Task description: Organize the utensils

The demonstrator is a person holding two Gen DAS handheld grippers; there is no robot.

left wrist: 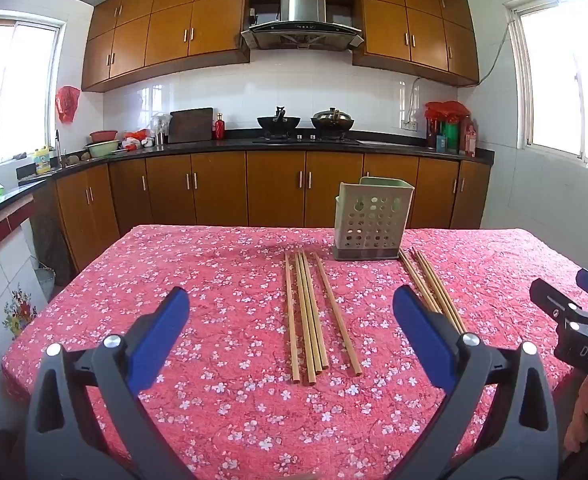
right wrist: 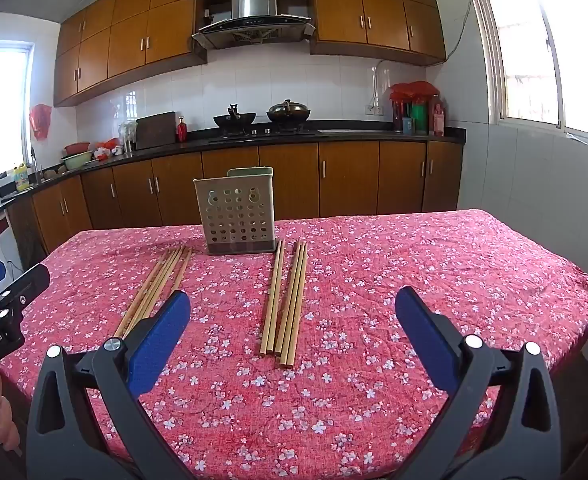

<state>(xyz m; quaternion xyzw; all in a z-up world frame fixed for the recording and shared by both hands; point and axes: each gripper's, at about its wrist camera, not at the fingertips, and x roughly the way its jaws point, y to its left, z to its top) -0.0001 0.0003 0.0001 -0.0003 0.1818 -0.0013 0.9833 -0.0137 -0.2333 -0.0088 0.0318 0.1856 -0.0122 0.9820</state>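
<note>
A table [left wrist: 221, 264] draped in a red cloth with white blossoms stands in a kitchen of brown cabinets [left wrist: 165, 36], white tiled walls, a dark worktop along the far wall with two woks [left wrist: 279, 120] on the hob under a steel hood [left wrist: 302, 20], and bright windows left and right. Near the table's far edge stands a pale green perforated utensil holder [left wrist: 370, 220], upright. Two groups of wooden chopsticks lie flat before it: the left bundle [left wrist: 314, 312] and the right bundle [right wrist: 287, 300], well apart. The left tongs [left wrist: 289, 320] and the right tongs [right wrist: 291, 320] are both spread wide above the near cloth, holding and touching nothing.
</note>
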